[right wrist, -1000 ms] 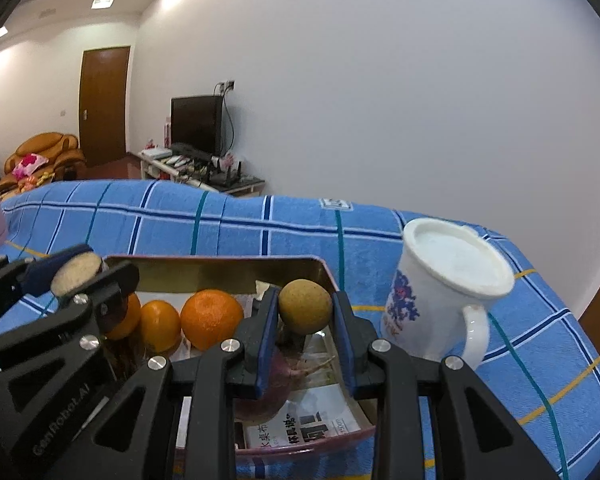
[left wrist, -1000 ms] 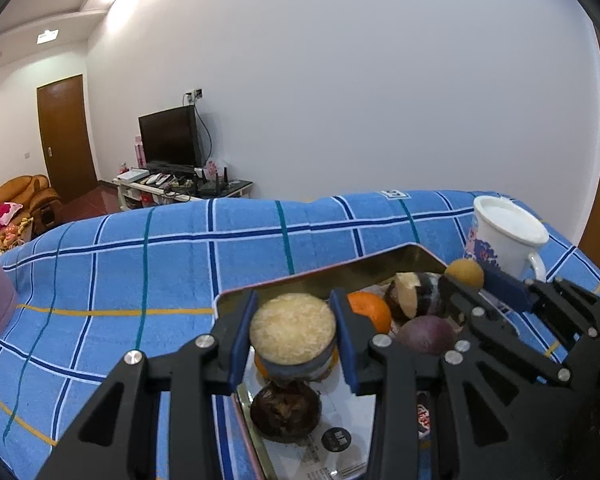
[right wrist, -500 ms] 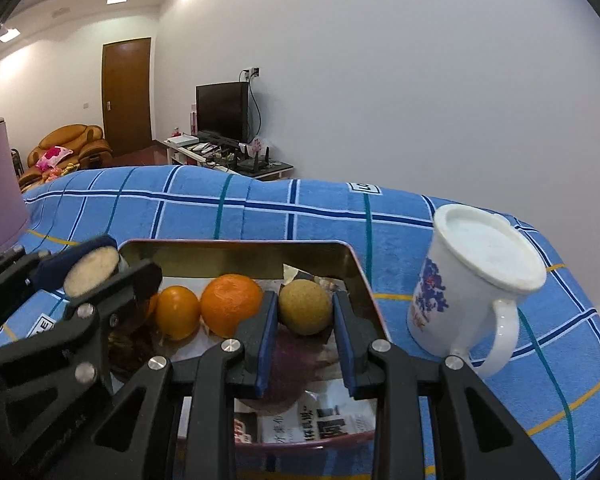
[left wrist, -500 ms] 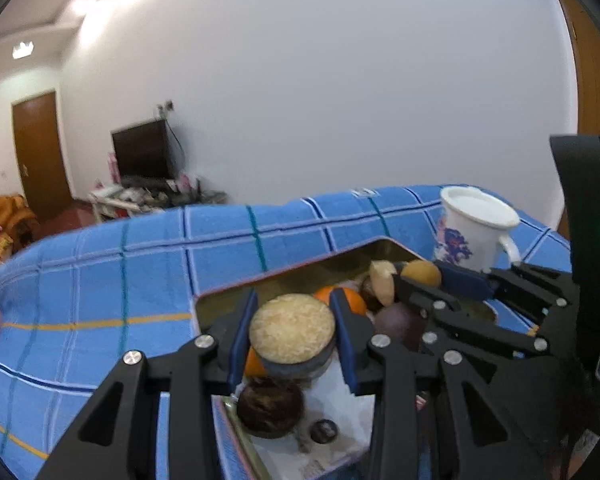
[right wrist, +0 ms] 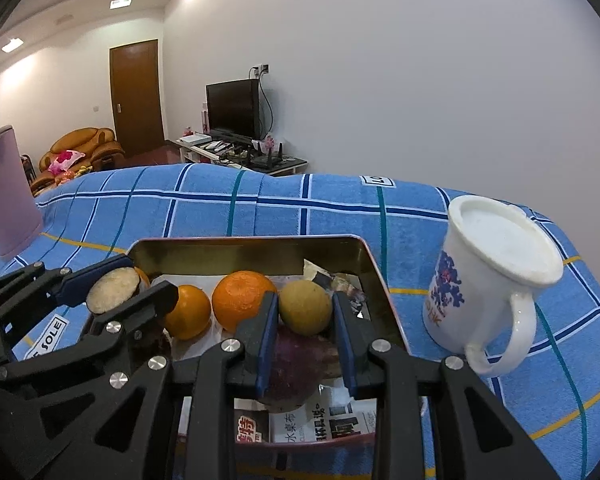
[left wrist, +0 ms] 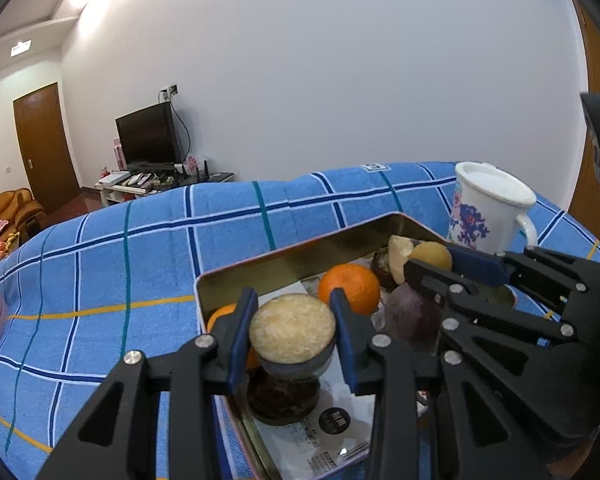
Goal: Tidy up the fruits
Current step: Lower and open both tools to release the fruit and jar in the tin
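A gold metal tray (left wrist: pixel 300 250) (right wrist: pixel 252 245) lined with newspaper stands on the blue plaid cloth. It holds two oranges (right wrist: pixel 242 299), a purple fruit (right wrist: pixel 296 360) and dark brown fruits (left wrist: pixel 280 398). My left gripper (left wrist: pixel 293 330) is shut on a cut fruit half with a pale rough face (left wrist: pixel 293 328), held above the tray's left part; it also shows in the right wrist view (right wrist: pixel 114 285). My right gripper (right wrist: pixel 305 310) is shut on a round yellow-brown fruit (right wrist: pixel 305 307), held above the tray's right part; it also shows in the left wrist view (left wrist: pixel 431 256).
A white mug with a blue pattern (right wrist: pixel 496 280) (left wrist: pixel 488 208) stands right of the tray. A pink cylinder (right wrist: pixel 6 196) stands at the cloth's far left. A TV stand, a door and a sofa lie beyond the table.
Both grippers, still holding their fruits, have risen slightly and drawn back over the tray. The tray contents have not moved.
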`<state>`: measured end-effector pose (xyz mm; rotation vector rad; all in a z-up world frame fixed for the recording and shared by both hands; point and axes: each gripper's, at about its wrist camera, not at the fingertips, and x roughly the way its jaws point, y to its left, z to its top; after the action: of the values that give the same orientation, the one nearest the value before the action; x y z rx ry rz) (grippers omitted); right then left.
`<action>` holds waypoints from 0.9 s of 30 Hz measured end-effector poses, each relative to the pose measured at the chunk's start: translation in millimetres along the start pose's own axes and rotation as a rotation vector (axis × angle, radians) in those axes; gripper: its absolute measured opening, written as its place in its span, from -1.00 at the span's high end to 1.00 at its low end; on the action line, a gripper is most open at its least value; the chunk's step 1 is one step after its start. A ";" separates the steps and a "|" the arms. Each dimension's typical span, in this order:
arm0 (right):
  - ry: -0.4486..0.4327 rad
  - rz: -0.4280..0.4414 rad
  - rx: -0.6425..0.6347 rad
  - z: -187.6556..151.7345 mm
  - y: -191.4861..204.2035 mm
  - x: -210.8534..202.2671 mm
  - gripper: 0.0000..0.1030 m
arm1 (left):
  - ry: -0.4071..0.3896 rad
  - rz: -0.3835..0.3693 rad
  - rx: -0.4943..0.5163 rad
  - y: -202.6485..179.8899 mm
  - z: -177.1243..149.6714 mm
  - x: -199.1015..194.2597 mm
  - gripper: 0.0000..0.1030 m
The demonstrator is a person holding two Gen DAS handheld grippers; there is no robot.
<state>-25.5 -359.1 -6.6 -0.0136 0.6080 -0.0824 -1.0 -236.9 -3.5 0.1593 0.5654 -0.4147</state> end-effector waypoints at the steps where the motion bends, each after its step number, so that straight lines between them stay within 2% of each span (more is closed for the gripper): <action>1: -0.001 0.007 0.005 0.4 -0.3 0.6 0.43 | 0.000 0.004 0.004 -0.8 0.1 0.4 0.25; 14: 0.015 0.049 0.032 5.0 -4.7 8.5 0.42 | -0.006 0.029 -0.002 -3.8 -1.1 0.7 0.20; 16: 0.019 0.064 0.040 5.0 -5.8 9.1 0.42 | -0.012 0.043 -0.016 -1.5 -1.4 -1.5 0.07; 18: 0.024 0.086 0.054 5.1 -8.3 10.1 0.42 | -0.011 0.054 -0.046 3.7 -2.1 -2.6 -0.19; 20: 0.025 0.104 0.065 5.2 -9.8 10.8 0.42 | -0.014 0.060 -0.074 9.4 -3.0 -4.3 -0.33; 25: 0.004 0.149 0.073 6.0 -8.2 8.0 0.42 | -0.055 0.086 -0.072 11.5 -4.4 -14.3 -0.40; 27: 0.003 0.167 0.083 5.7 -8.6 8.6 0.42 | -0.061 0.102 -0.083 14.0 -4.4 -16.5 -0.54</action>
<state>-15.9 -368.5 -6.5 0.1179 0.6063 0.0547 -9.8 -217.5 2.4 0.0953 0.5118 -0.2959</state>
